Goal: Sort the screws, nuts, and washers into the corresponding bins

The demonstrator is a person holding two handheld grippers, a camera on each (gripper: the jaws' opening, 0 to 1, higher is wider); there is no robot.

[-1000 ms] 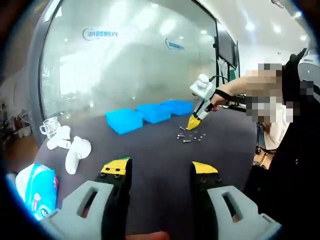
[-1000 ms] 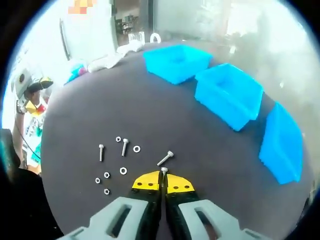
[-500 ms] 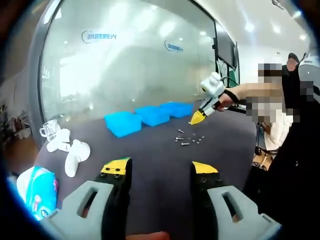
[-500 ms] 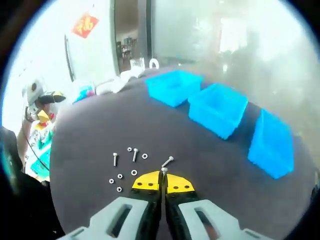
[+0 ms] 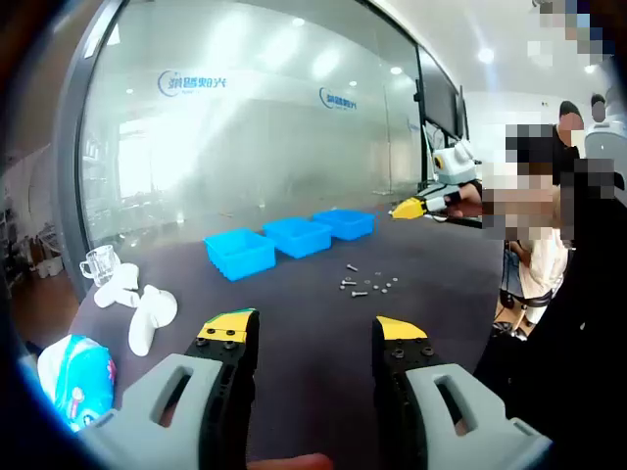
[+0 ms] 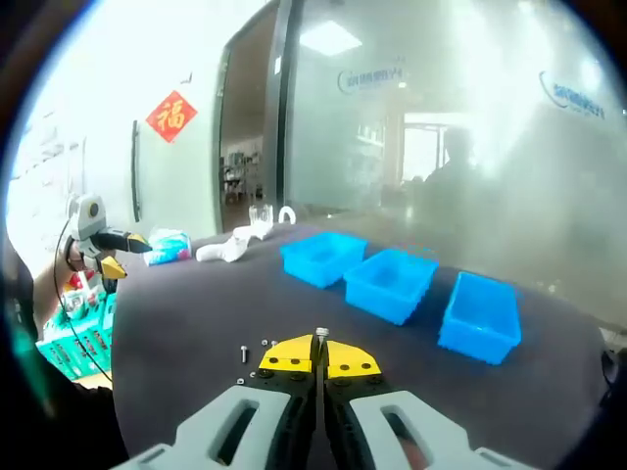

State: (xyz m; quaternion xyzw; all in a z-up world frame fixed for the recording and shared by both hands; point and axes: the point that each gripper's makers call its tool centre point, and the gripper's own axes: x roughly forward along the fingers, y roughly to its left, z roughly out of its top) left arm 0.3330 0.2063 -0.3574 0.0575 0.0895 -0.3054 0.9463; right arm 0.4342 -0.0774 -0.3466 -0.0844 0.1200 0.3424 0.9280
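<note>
Screw [image 6: 321, 334] mostly hidden between right claw [image 6: 320, 358] tips

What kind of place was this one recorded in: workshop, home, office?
Most likely an office or meeting room. A frosted glass wall with a printed logo runs behind the dark table, recessed ceiling lights glow overhead, and a red paper decoration hangs by a doorway.

From my seat I see a dark counter [image 5: 304, 323] backed by a frosted glass wall [image 5: 255, 127] carrying blue logos [image 5: 193, 82]. Round ceiling lights [image 5: 485, 56] shine on a white ceiling. In the right gripper view, a dark-framed doorway [image 6: 245, 127] opens beside the glass, with a red diamond sign [image 6: 171, 116] on the white wall [image 6: 88, 127] next to it.
</note>
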